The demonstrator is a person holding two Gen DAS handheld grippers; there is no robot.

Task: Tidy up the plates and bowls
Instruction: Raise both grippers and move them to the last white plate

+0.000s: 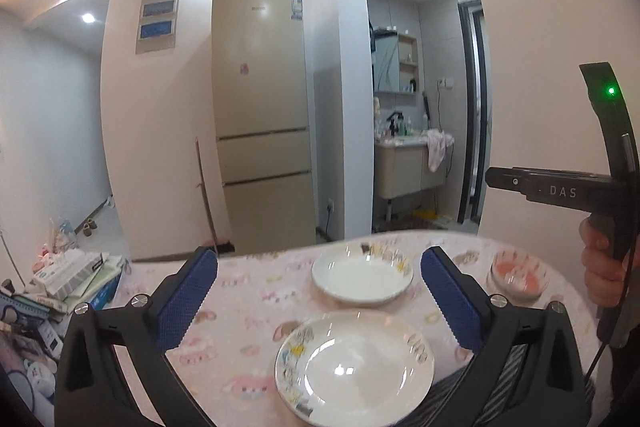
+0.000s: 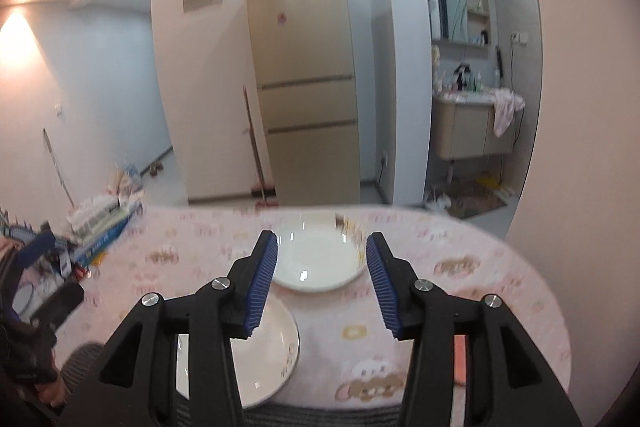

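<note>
Tabletop (image 1: 248, 327): pink cloth, cartoon print. Near plate (image 1: 354, 367) and far plate (image 1: 362, 277): white, colourful rim drawings. Small bowl (image 1: 519, 274): clear, red-orange inside. Fridge (image 1: 264, 123): beige. Hand-held gripper pads (image 1: 184, 303): blue.

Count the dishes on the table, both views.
3. Near plate at the table's front edge, far plate behind it, and a small clear bowl with something pink in it to their right. More may be hidden behind the grippers.

- The left gripper (image 1: 318, 301) hangs over the table (image 1: 248, 291), jaws wide, nothing between them.
- Near plate (image 1: 354, 367) and far plate (image 1: 362, 277) lie apart.
- A small bowl (image 1: 520, 275) sits right.
- The right gripper (image 1: 496, 179) floats above it.
</note>
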